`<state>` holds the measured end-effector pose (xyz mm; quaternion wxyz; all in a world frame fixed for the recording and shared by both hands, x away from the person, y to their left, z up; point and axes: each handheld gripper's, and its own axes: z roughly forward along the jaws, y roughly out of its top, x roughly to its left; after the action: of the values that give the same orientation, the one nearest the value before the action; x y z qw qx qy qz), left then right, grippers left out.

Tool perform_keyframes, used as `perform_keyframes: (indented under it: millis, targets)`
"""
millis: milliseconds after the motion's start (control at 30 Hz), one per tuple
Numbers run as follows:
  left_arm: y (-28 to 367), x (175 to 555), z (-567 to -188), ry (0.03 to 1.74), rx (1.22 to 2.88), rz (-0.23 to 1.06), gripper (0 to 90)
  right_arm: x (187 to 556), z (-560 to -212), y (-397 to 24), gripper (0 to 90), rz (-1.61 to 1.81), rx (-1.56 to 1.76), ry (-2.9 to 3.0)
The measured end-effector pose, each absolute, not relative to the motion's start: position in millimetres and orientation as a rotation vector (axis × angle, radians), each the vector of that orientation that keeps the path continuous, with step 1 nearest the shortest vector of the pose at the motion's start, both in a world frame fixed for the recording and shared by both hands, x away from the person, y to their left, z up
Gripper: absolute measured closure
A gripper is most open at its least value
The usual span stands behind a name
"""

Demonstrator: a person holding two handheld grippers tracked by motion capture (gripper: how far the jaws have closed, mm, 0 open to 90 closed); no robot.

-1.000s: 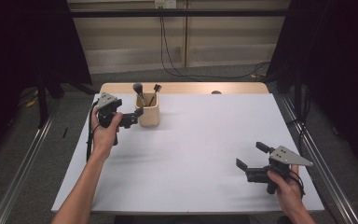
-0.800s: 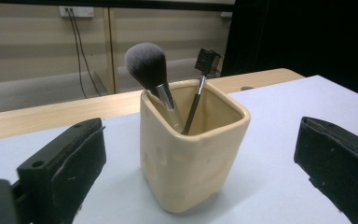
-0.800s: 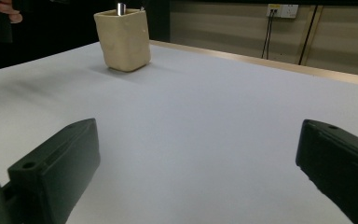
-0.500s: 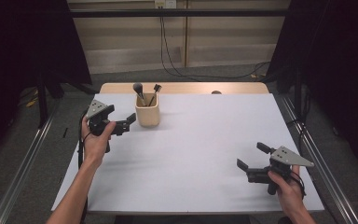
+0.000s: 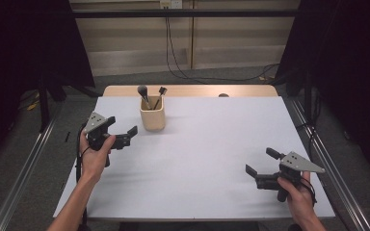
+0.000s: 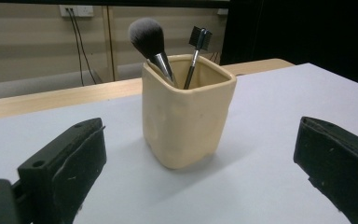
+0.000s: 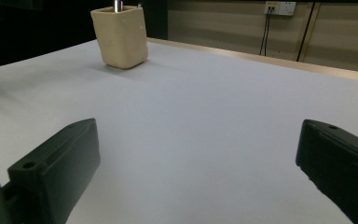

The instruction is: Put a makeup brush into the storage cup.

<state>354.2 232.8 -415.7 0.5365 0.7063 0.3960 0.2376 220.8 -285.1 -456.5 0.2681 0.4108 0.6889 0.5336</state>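
The cream holder (image 5: 152, 119) stands upright toward the far left of the white worktop (image 5: 212, 159), with a round powder brush (image 6: 150, 41) and a small comb brush (image 6: 199, 38) leaning out of its mouth, handles down, heads up, so their long axes run near vertical. Just to its left hangs the left gripper (image 5: 125, 138), its fingers (image 6: 70, 168) spread wide and empty; in the left gripper view the holder sits straight ahead between them, near but not touched. The right gripper (image 5: 257, 166) rests at the near right edge, well apart from the holder, fingers (image 7: 56, 165) likewise spread and empty. The left hand (image 5: 95, 156) is plainly the nearer, so a forward reach from that side looks the likely way in.
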Motion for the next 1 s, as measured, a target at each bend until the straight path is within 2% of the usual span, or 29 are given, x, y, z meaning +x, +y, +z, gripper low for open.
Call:
perform_keyframes:
  millis: [467,533,1000]
  targets:
    - [238,320,-413,0.881,1.668,0.616,2.5,220,-456,-286,0.0,1.44,1.111,1.855]
    - [241,320,-415,0.898,1.651,0.579,2.6,220,-456,-285,0.0,1.44,1.106,1.857]
    - [252,290,-423,0.88,1.68,0.585,3.5,216,-455,-287,0.0,1.43,1.119,1.84]
